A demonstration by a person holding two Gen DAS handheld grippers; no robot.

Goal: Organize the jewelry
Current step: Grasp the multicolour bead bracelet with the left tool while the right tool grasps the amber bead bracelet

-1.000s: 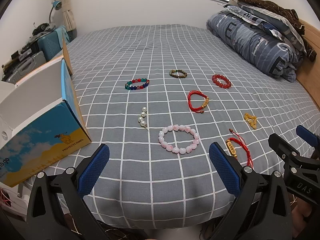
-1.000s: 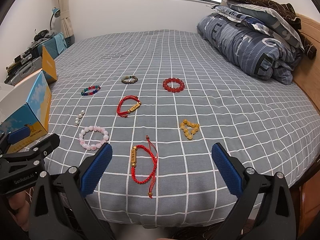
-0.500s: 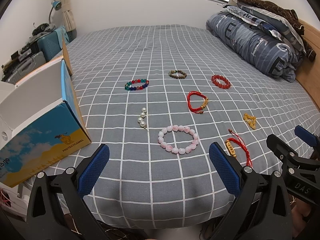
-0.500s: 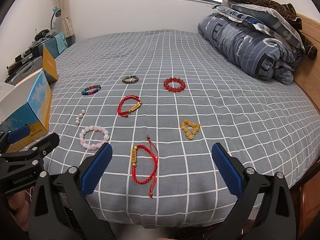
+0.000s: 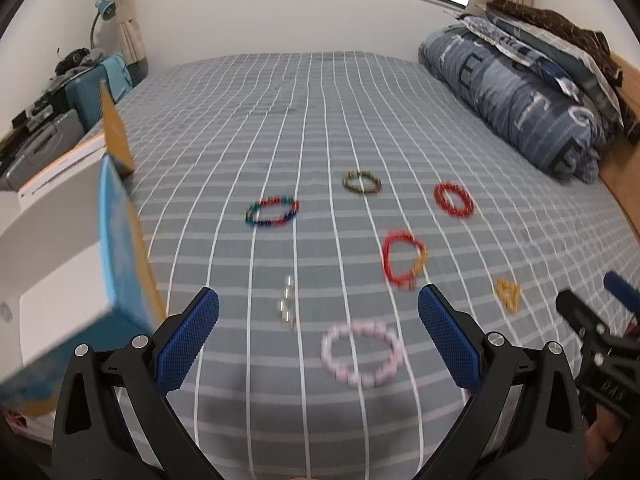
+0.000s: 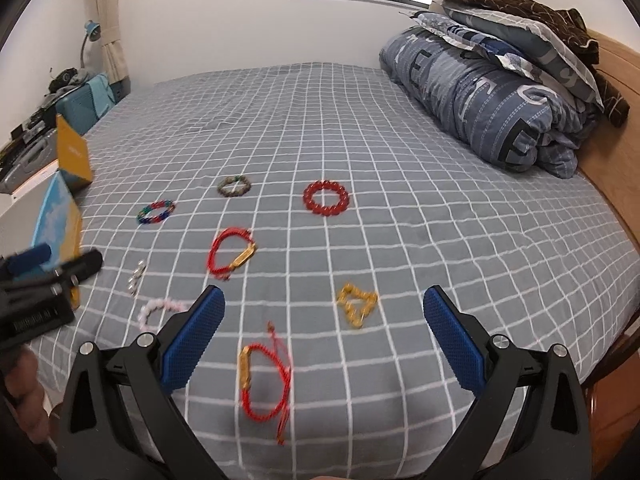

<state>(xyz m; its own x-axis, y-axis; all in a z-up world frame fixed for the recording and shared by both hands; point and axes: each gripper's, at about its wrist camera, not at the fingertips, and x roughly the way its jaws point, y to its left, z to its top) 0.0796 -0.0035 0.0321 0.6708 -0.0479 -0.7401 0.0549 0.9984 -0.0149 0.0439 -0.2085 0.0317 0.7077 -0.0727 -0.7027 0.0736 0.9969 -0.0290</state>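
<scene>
We are viewing bed (image 6: pixel 400 240) filling frame centre, bracelets spread apart for single picks. Box (image 5: pixel 80 272) at left edge, open side facing us, likely receiving pieces. We are holding left tool (image 5: pixel 318 336) spread wide, empty, over pink bracelet (image 5: pixel 362 352) at lower centre. Right tool (image 6: pixel 324 338) likewise wide, empty, over red cord bracelet (image 6: pixel 264 380).

On the bed (image 6: pixel 400 152) lie seven bracelets (image 6: pixel 326 198) and one string of pearls (image 6: pixel 136 278), beside one open box (image 5: pixel 80 248).
</scene>
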